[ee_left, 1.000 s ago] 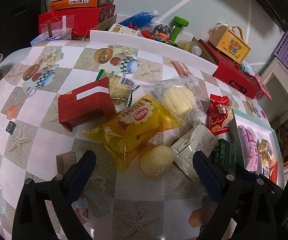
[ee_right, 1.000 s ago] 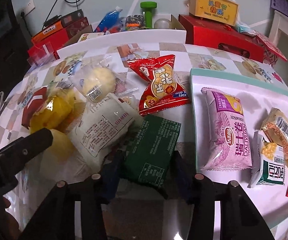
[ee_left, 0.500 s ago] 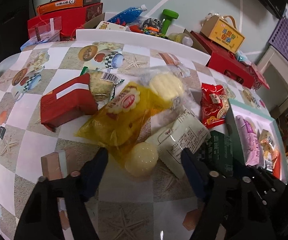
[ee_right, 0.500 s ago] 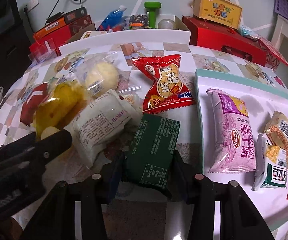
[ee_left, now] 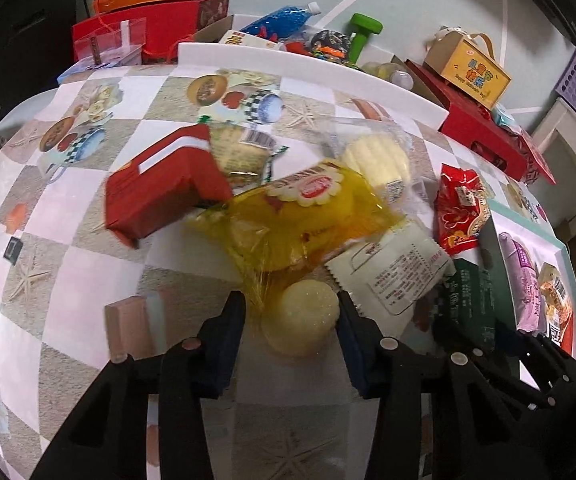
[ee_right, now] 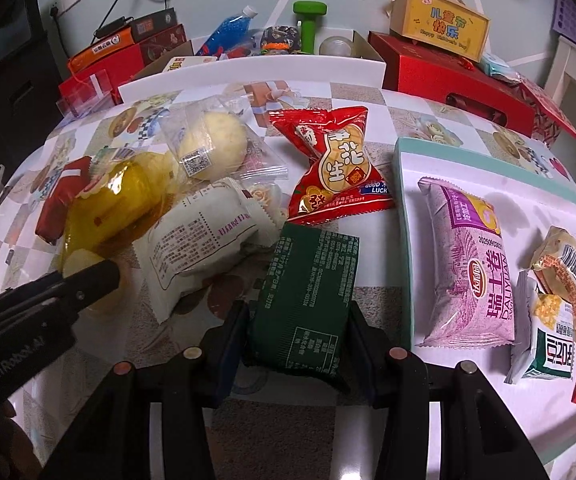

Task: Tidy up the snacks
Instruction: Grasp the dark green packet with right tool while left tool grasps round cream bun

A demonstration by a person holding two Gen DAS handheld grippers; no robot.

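Observation:
A pile of snacks lies on the patterned table. My left gripper (ee_left: 291,332) has its fingers on both sides of a round pale yellow cake (ee_left: 300,322), close to it; contact is unclear. Beyond it lie a yellow bag (ee_left: 300,216), a white packet (ee_left: 392,276) and a red box (ee_left: 160,188). My right gripper (ee_right: 296,340) is shut on a dark green packet (ee_right: 308,296), which rests on the table. A white tray with a teal rim (ee_right: 404,208) at the right holds a purple packet (ee_right: 472,260) and several small snacks.
A red peanut bag (ee_right: 336,168) and a clear-wrapped bun (ee_right: 212,144) lie behind the pile. Red gift boxes (ee_right: 448,76), a yellow carton (ee_right: 440,24), a green dumbbell (ee_right: 308,20) and bottles crowd the far edge. The left gripper shows in the right wrist view (ee_right: 48,296).
My left gripper has moved forward and narrowed around the round yellow cake. My right gripper has stayed shut on the green packet and edged slightly forward.

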